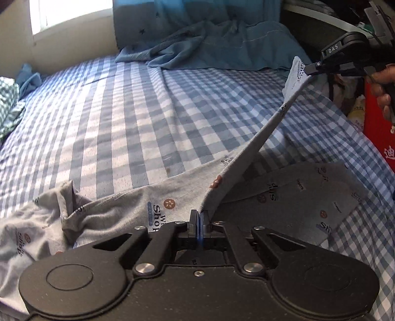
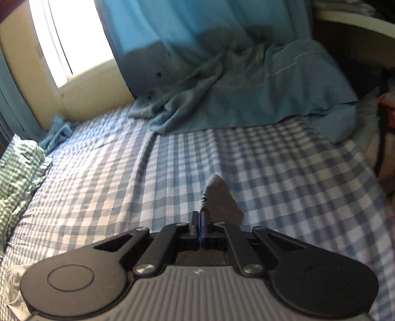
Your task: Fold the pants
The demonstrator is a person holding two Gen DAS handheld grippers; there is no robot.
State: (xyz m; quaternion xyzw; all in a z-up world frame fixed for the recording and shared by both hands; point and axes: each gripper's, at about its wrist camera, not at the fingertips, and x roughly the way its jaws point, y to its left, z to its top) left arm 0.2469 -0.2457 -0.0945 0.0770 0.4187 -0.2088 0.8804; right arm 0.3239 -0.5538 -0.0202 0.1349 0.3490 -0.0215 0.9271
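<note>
Grey printed pants (image 1: 177, 197) lie on the blue checked bed sheet (image 1: 123, 123), bunched at the left. My left gripper (image 1: 199, 213) is shut on the pants' edge close to the bed. My right gripper (image 1: 311, 69) is shut on the far corner of the same edge and holds it up in the air, so the fabric stretches taut between the two. In the right wrist view my right gripper (image 2: 199, 214) pinches a small grey tip of the pants (image 2: 222, 195) above the sheet (image 2: 148, 185). Another part of the pants (image 1: 308, 197) lies flat at the right.
A crumpled blue blanket (image 1: 209, 44) and a curtain (image 2: 172, 29) are at the far end of the bed. A green checked cloth (image 2: 19, 177) lies at the left edge. A window (image 1: 71, 12) is at the far left. Red items (image 1: 377, 128) stand beside the bed at the right.
</note>
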